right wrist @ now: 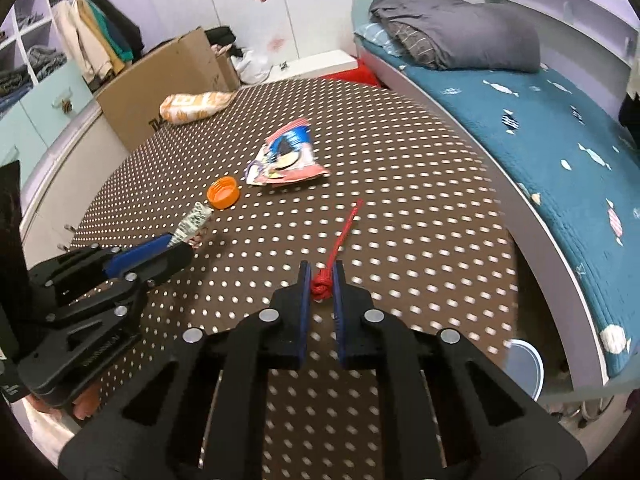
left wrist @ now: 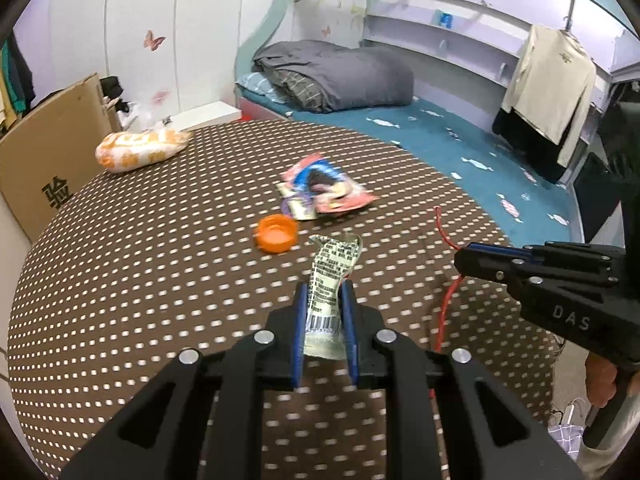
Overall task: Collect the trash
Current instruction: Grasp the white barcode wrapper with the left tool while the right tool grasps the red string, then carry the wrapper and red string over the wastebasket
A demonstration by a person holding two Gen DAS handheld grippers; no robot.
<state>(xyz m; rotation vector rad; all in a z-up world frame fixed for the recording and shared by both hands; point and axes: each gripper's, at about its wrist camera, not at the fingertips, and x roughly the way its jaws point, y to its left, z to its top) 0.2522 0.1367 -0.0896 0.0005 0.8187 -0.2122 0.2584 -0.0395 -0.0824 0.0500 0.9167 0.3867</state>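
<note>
The left tongs point(left wrist: 324, 300) are squeezing a crinkly wrapper point(left wrist: 334, 276), which is sticking up and away from them. The right tongs point(right wrist: 322, 280) are pinching a red string point(right wrist: 320, 286) by its knot, its tail trailing along the spotted worktop point(right wrist: 400, 240). The thin string may be slipping out, I think.

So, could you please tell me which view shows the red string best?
The right wrist view: the red string shows whole, its knot pinched in the right gripper. The left wrist view shows it hanging partly behind the left gripper.
</note>
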